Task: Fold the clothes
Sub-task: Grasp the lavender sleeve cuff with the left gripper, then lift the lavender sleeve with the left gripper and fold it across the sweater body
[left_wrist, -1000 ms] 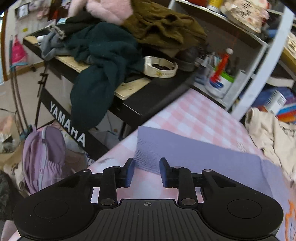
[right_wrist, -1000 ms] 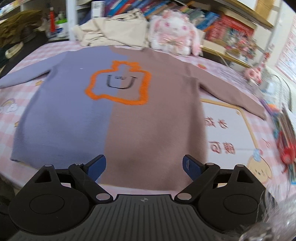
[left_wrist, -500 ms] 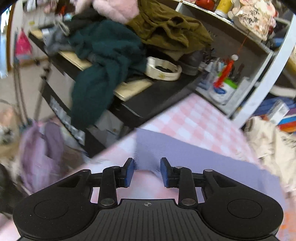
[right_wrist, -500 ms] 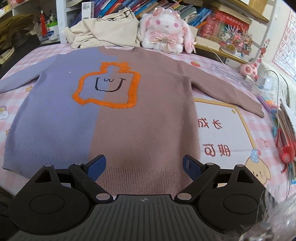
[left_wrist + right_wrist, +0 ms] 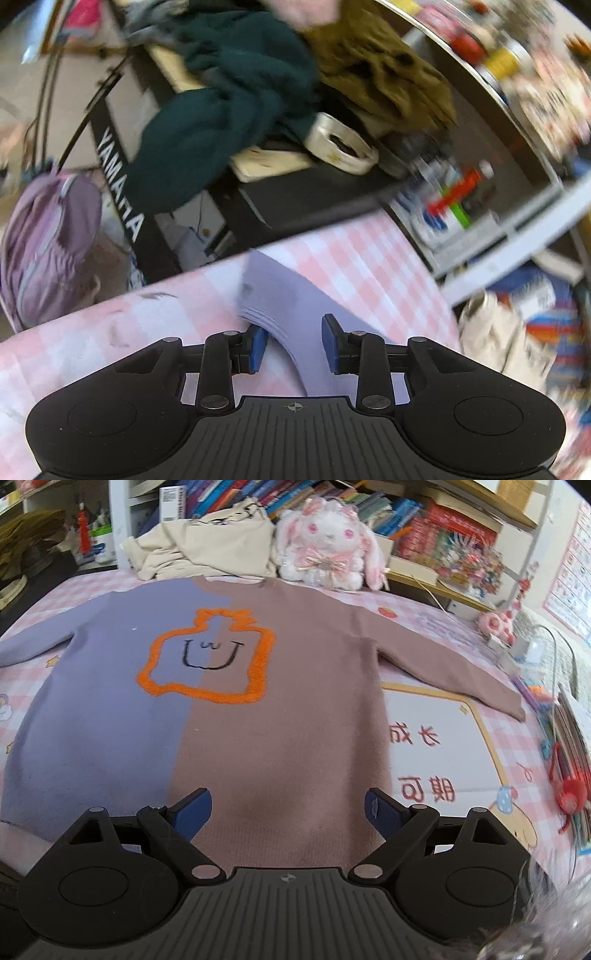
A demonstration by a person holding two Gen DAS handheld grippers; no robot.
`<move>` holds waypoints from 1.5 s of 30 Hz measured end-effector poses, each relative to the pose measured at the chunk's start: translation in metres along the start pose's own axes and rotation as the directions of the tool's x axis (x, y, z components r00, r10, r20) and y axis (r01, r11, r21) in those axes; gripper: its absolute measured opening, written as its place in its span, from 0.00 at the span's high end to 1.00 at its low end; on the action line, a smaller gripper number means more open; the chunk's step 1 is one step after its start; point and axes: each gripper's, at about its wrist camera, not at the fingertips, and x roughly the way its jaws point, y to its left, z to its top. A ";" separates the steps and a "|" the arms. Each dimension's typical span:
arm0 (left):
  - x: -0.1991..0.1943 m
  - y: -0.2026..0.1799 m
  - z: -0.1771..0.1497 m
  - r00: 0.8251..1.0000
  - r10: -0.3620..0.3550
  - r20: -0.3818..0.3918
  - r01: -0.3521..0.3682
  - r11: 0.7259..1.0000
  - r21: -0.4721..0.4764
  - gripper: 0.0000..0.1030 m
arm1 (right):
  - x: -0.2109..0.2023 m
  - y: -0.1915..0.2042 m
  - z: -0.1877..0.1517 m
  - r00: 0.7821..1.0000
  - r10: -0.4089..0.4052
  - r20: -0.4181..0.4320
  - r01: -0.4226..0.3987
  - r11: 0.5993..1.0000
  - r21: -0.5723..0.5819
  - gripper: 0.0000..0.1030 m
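Note:
A sweater (image 5: 258,738), half lilac and half brown with an orange outlined bottle on the chest, lies spread flat on the pink checked tablecloth (image 5: 369,258). Its lilac sleeve (image 5: 295,295) runs toward the table's edge in the left wrist view. My left gripper (image 5: 294,345) sits low over the cuff. The fabric lies between its blue pads, which stand narrowly apart and do not press on it. My right gripper (image 5: 288,808) hangs wide open just above the sweater's hem, near the seam between the two colours, with nothing held.
Beyond the table's edge stands a black keyboard stand piled with dark clothes (image 5: 229,110), with a purple backpack (image 5: 48,240) on the floor. A cream garment (image 5: 207,550) and a plush rabbit (image 5: 328,546) sit behind the collar. Books and a red toy (image 5: 569,790) line the right side.
The left wrist view has rolled and gone blurry, and the cuff now reaches further in between the left pads. The right gripper stays open over the hem.

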 end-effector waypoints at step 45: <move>-0.073 -0.302 -0.118 0.938 -0.343 -0.050 0.331 0.844 0.422 0.97 | 0.032 -0.128 0.014 0.984 0.152 0.095 -0.147 0.988 -0.056 0.13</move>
